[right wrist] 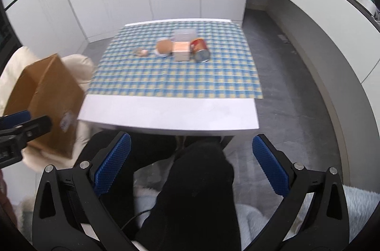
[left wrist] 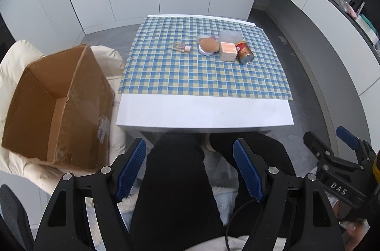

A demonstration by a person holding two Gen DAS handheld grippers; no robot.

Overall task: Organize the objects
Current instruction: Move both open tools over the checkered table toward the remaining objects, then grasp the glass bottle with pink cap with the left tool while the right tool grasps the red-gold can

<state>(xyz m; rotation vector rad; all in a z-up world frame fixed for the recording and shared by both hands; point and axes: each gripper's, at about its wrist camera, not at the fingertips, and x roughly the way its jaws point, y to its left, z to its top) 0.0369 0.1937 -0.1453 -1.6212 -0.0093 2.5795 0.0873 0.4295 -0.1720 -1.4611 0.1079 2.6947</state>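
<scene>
Nearest, both sets of tongs hang over the seated person's dark-trousered lap: the left tongs (left wrist: 188, 170) gape with nothing between the blue pads, and the right tongs (right wrist: 191, 165) stand wider still, equally empty. Beside the left knee an open cardboard box (left wrist: 57, 106) rests on a cream cushion (left wrist: 14, 65), probably placed there to take the sorted items. Beyond, on the bench (left wrist: 204, 112) with its checked cloth (left wrist: 204, 75), wait a small bottle (left wrist: 182, 47), a round compact (left wrist: 209, 46), a pink carton (left wrist: 228, 50) and a tipped can (left wrist: 244, 52). A clear container (left wrist: 229, 36) behind them is partly hidden, and the labels are unreadable.
</scene>
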